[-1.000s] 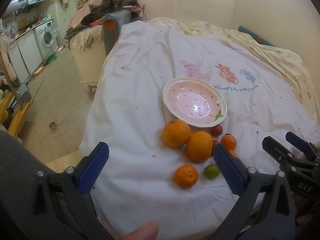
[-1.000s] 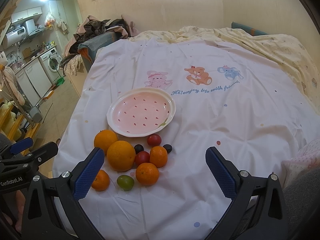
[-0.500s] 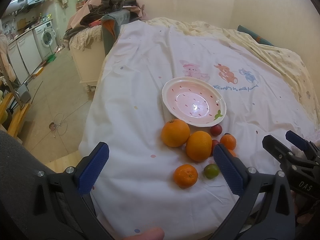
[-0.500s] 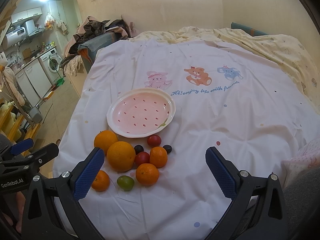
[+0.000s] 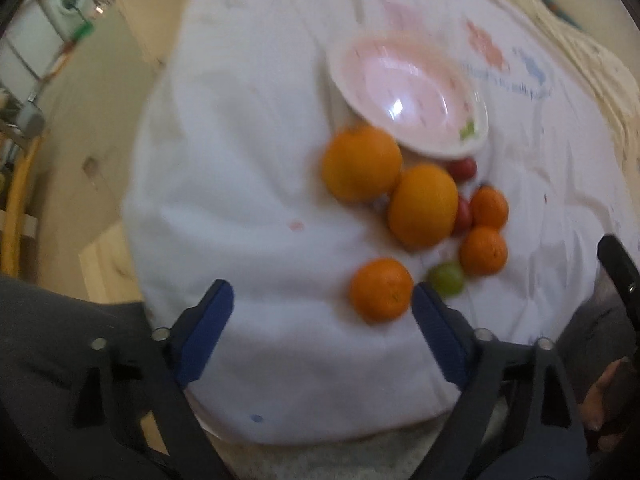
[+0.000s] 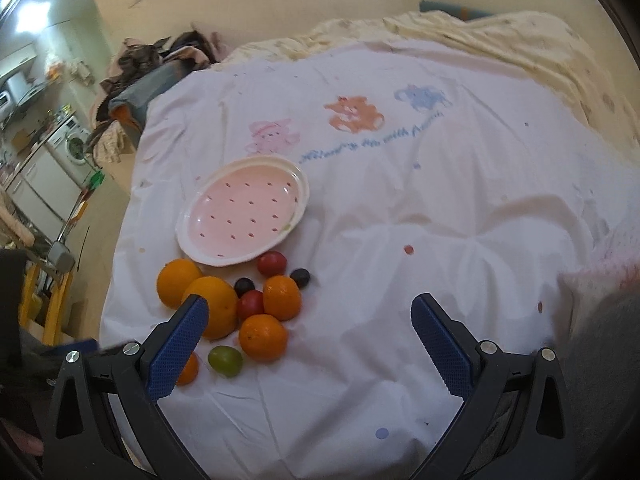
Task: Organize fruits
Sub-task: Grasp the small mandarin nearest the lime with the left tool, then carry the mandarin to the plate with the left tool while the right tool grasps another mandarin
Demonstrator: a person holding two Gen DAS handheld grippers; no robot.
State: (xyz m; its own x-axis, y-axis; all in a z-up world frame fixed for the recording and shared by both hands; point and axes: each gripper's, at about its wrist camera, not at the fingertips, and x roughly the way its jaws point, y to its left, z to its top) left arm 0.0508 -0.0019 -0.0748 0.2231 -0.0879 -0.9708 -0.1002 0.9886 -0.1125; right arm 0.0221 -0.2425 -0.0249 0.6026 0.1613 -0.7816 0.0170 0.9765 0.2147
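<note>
The left gripper (image 5: 320, 312) has dropped closer to the small orange (image 5: 381, 290) below the pink plate (image 5: 404, 98). Both grippers are spread wide, holding nothing.

Soft indoor light; left view motion-blurred, glare on plate (image 5: 408, 96).

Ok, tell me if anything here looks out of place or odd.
Nothing is spilled or damaged. The pink plate sits empty while all the fruit lies loose on the white sheet beside it, including the green fruit. Both grippers are open and hold nothing.
</note>
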